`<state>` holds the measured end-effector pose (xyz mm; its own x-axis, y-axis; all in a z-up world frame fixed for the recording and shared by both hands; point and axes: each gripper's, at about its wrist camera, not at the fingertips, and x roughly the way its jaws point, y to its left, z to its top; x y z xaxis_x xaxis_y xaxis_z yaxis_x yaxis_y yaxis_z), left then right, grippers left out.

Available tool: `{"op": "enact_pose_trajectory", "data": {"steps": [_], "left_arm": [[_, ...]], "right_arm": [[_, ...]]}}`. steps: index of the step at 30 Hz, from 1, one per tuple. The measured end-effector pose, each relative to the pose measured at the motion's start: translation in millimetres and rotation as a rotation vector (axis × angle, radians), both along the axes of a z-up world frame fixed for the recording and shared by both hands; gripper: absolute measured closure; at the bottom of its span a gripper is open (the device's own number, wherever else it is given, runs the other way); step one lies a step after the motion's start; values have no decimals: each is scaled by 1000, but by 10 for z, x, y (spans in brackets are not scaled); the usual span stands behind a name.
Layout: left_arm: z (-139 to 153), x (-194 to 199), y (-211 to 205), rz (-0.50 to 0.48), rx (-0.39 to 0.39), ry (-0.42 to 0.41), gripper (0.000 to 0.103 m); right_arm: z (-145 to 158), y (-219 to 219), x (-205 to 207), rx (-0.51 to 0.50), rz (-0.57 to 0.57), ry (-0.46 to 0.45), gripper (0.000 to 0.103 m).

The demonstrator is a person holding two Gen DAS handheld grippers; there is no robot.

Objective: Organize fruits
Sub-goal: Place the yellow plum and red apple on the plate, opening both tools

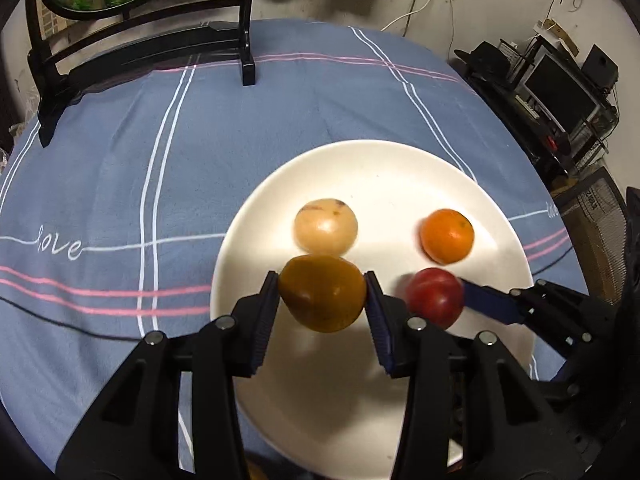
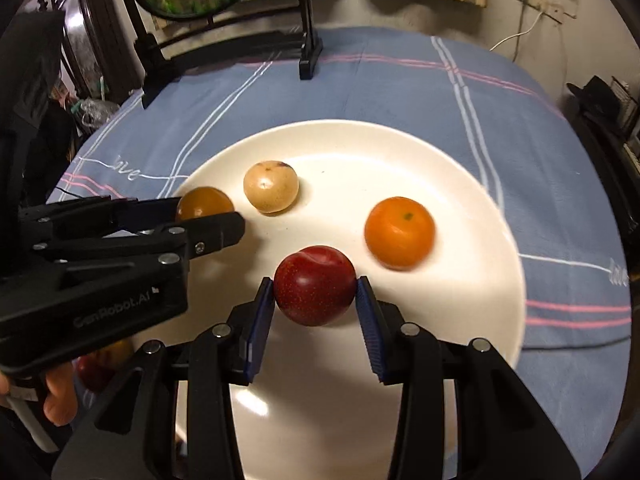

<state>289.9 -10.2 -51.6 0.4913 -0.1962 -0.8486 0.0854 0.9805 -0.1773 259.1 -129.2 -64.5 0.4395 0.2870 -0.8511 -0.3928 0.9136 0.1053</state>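
Observation:
A white plate (image 1: 400, 168) lies on the blue cloth; it also shows in the right wrist view (image 2: 460, 160). My left gripper (image 1: 322, 298) is shut on a dark yellow fruit (image 1: 323, 298), seen in the right wrist view too (image 2: 202, 202). My right gripper (image 2: 316, 288) is shut on a red plum (image 2: 315, 284), which shows in the left wrist view (image 1: 434, 296). A pale round fruit (image 1: 325, 225) (image 2: 271, 186) and an orange (image 1: 447, 235) (image 2: 399, 232) rest on the plate beyond the fingers.
A blue tablecloth (image 1: 120, 184) with white and pink stripes covers the table. A black stand with a round mirror (image 1: 248, 40) is at the far edge. A desk with a monitor (image 1: 560, 88) stands at the right. More fruit (image 2: 100, 364) lies low at the left.

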Motion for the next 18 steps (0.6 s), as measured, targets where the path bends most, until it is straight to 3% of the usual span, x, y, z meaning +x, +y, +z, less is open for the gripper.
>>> {"op": "enact_pose_trajectory", "data": {"steps": [2,3,4,5,6,11,14,18], "left_arm": [[-25,63,13,2,0,12,58],[-25,87,5,2,-4,17,48],[-3,99,14,3,-10,17,39],[60,80,35,13,-12,-3,30],[123,51,44,15,-13,-23,29],[630,-362,268,35,-24,-141,21],[870,-859,422,64,-4,-213,15],[867,-1486,516,113,30,-267,11]], "right_arm": [[-7,26,58,-3,2,-6,61],[3,31,80,-4,2,-12,60],[27,38,84,-19,-6,-33,53],[59,42,76,-28,-11,-53,39],[136,30,37,-28,-14,-86,36],[576,-158,-327,17,-15,-153,36],[768,-352,-693,37,-39,-170,36],[763,-612,-1313,56,-102,-175,36]]}}
